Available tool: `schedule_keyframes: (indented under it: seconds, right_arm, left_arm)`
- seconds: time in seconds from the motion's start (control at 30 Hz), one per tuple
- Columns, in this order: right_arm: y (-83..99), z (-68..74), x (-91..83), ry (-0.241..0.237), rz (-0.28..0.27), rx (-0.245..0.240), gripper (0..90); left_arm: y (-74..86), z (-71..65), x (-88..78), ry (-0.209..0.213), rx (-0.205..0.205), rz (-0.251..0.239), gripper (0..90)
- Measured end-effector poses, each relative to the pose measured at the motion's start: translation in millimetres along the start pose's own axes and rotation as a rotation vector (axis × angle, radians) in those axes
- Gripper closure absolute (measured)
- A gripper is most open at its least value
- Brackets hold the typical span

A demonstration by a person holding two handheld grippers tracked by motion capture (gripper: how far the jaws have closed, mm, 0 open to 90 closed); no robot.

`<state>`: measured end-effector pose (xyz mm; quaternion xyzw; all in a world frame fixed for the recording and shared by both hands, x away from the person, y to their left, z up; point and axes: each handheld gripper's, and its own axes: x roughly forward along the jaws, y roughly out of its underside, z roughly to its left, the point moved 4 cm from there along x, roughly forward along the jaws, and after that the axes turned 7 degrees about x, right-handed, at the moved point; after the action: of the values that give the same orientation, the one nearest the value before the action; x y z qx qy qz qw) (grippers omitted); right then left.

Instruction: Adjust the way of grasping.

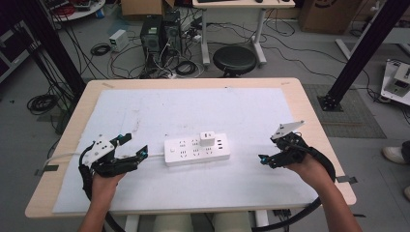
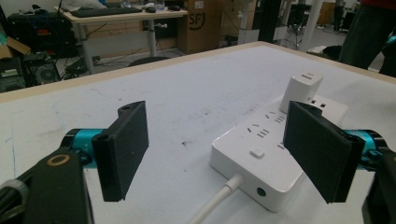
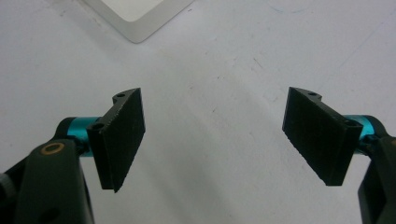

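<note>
High view: wooden table (image 1: 309,104) covered by a white sheet (image 1: 193,113). White power strip (image 1: 196,150) lies flat near sheet centre, long axis running 9 to 3 o'clock. White charger (image 1: 208,140) is plugged upright into the strip's far row, right of middle. Strip's cord (image 1: 63,155) leaves the left end toward 9 o'clock, passing under the left gripper.

Left gripper (image 1: 131,146): held at the strip's 9 o'clock, just beside its left end, not touching. Jaws wide apart, nothing between them. In the left gripper view (image 2: 215,151) the strip (image 2: 275,149) lies ahead at about 1 o'clock, its near corner with the cord (image 2: 219,198) exit sitting in the gap between the jaws; the right jaw overlaps the strip's far side in the picture. Contact cannot be told from this view. Charger (image 2: 301,91) stands at the strip's far end.

Right gripper (image 1: 271,149): held at the strip's 3 o'clock, near but clearly apart from its right end, with bare sheet between. Jaws wide apart, holding nothing. In the right gripper view (image 3: 214,137) only sheet (image 3: 219,154) lies between the jaws; one corner of the strip (image 3: 135,16) shows at 11 o'clock, well ahead of the tips.

A black stool (image 1: 234,60) stands beyond the table's far edge at 12 o'clock.
</note>
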<state>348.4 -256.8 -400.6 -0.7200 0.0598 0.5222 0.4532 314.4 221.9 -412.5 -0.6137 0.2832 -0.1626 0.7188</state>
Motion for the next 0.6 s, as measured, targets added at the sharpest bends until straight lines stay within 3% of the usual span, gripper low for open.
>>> schedule_keyframes:
  seconds: [0.6]
  right_arm:
    - [-2.7,2.2,-2.2,0.007,0.005,-0.011,21.7]
  left_arm:
    - [0.1,-3.9,-2.5,0.006,-0.003,-0.005,22.4]
